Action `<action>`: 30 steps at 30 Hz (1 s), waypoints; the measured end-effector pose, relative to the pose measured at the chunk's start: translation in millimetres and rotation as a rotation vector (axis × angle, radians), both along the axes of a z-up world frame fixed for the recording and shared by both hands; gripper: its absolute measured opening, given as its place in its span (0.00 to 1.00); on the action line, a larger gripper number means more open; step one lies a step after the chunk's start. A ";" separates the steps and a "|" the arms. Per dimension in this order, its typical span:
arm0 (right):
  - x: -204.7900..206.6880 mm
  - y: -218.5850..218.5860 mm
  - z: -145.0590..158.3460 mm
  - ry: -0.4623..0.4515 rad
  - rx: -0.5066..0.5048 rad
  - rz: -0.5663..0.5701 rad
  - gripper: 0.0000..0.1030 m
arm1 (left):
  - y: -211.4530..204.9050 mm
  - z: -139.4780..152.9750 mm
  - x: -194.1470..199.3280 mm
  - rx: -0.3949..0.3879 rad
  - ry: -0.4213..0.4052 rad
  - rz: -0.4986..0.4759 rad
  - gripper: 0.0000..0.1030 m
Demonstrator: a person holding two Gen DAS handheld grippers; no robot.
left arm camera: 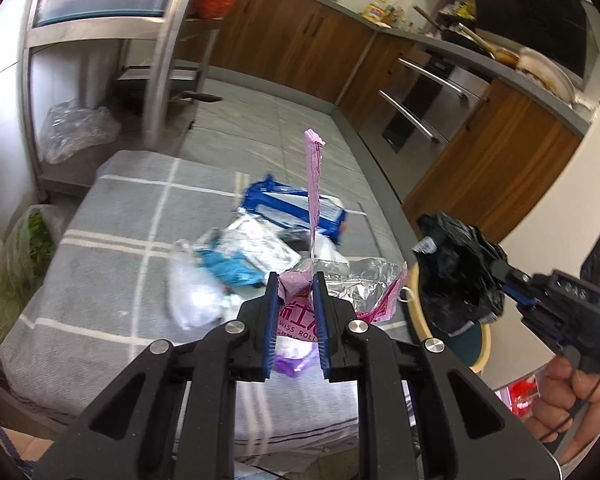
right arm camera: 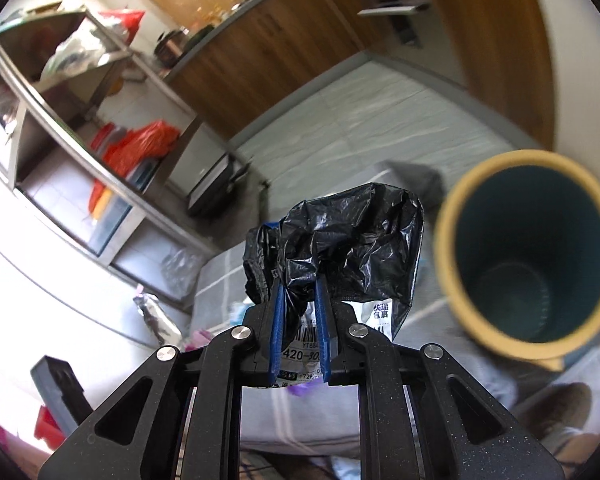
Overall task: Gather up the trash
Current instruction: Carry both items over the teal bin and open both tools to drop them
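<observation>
Left gripper (left arm camera: 296,280) squeezed tight on a pink wrapper (left arm camera: 314,184), shiny silver inside, with one thin strip sticking straight up. Right gripper (right arm camera: 300,286) pinched shut on a crumpled black bag (right arm camera: 352,240), white label with printed numbers hanging between the blue pads. From the left camera, same black bag (left arm camera: 456,276) up in the air on the right, held out by a hand (left arm camera: 576,392) at the edge.

Just under the left gripper, a gray blanket (left arm camera: 112,240) with white lines. More trash piled on it: a blue and white pack (left arm camera: 284,200), a clear plastic bag (left arm camera: 188,288), something teal (left arm camera: 230,266).

Near the black bag, a round bin (right arm camera: 524,256), yellow rim, dark green inside, open and looking empty. Farther back, wooden cabinets (left arm camera: 496,168) and a metal shelf (left arm camera: 100,36) with red bags.
</observation>
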State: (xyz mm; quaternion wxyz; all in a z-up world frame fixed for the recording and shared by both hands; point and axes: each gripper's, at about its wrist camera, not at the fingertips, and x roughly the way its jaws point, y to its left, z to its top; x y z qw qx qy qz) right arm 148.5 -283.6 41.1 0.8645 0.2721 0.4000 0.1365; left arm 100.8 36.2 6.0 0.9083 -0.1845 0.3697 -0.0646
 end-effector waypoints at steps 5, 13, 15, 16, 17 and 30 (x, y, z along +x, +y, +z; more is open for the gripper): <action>-17.9 -48.0 -5.5 -0.009 0.008 -0.108 0.16 | -45.5 16.5 18.0 0.058 -0.028 -0.078 0.15; -31.3 -92.7 -18.9 -0.009 0.000 -0.225 0.16 | -120.9 26.5 50.1 0.139 -0.045 -0.189 0.15; -34.0 -101.2 -20.5 -0.012 -0.009 -0.253 0.16 | -141.6 23.5 61.6 0.152 -0.036 -0.211 0.15; -36.3 -104.6 -21.7 -0.012 -0.009 -0.262 0.16 | -149.9 21.9 65.4 0.155 -0.032 -0.220 0.15; -39.0 -108.3 -23.4 -0.011 -0.011 -0.274 0.16 | -156.0 20.9 68.8 0.160 -0.030 -0.228 0.15; -28.9 -133.1 -52.0 0.054 -0.032 -0.384 0.16 | -257.4 -11.3 110.4 0.262 -0.031 -0.354 0.15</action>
